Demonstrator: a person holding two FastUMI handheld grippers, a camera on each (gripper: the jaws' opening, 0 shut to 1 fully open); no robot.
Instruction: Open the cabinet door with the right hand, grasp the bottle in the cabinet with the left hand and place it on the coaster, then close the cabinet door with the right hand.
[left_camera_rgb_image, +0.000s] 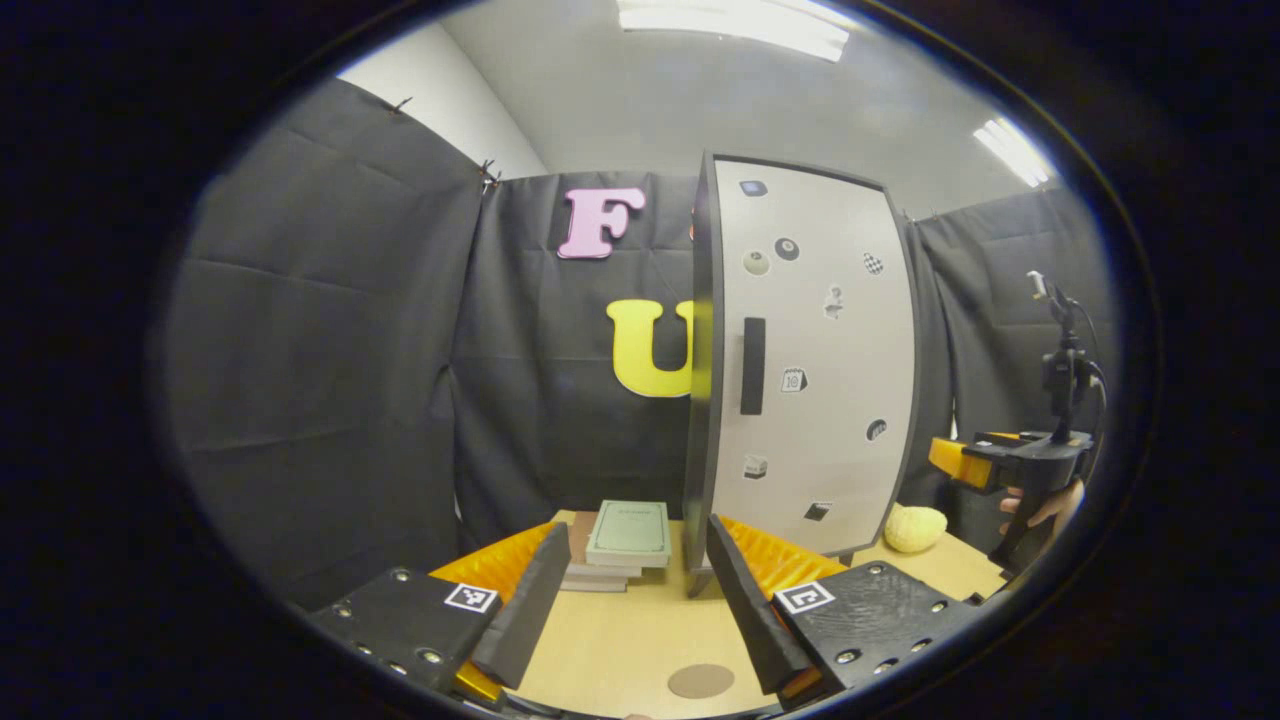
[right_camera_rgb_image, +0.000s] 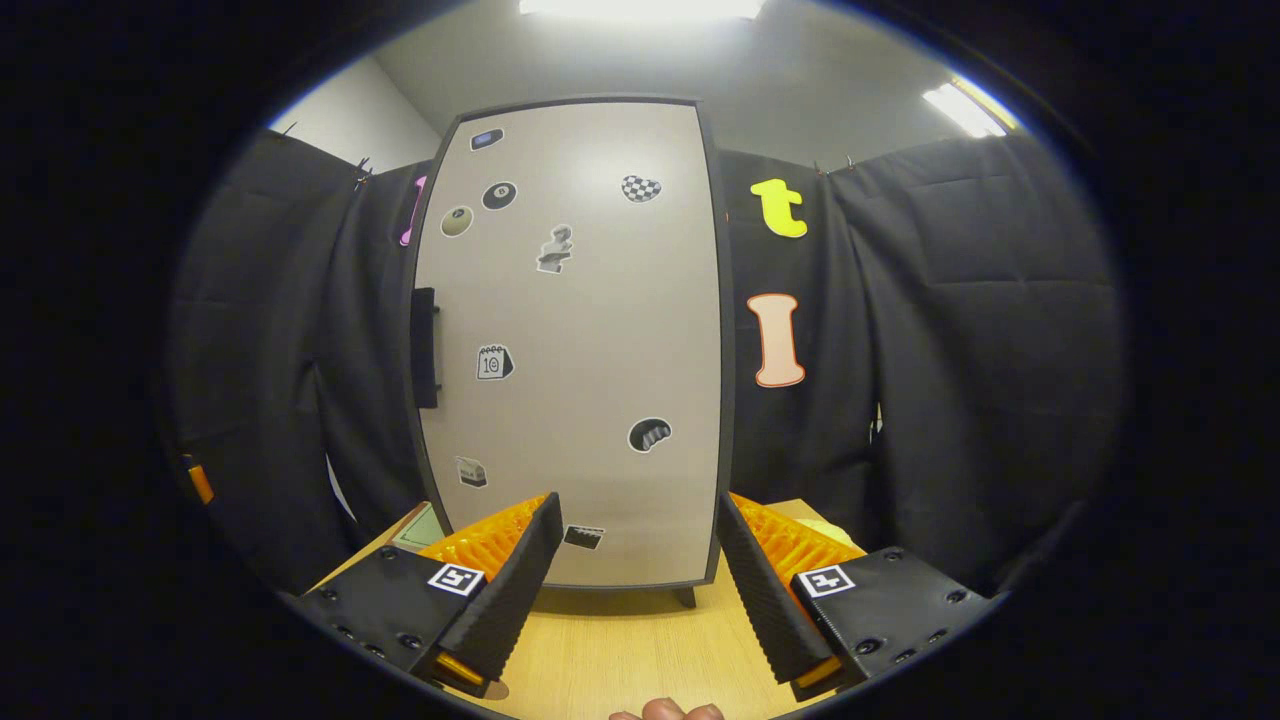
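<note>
Cabinet door (right_camera_rgb_image: 570, 340) closed; both the right gripper (right_camera_rgb_image: 632, 580) and the left gripper (left_camera_rgb_image: 628, 600) have jaws spread, empty. Risk: the right fingers slip off the slim handle (right_camera_rgb_image: 424, 347) at the door's edge, jolting the cabinet.

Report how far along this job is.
Nothing looks done: the cabinet door is shut and the coaster is bare. In hand: the right tool faces the door, open, not on the handle. Left: open the door, move the bottle, close it.
</note>
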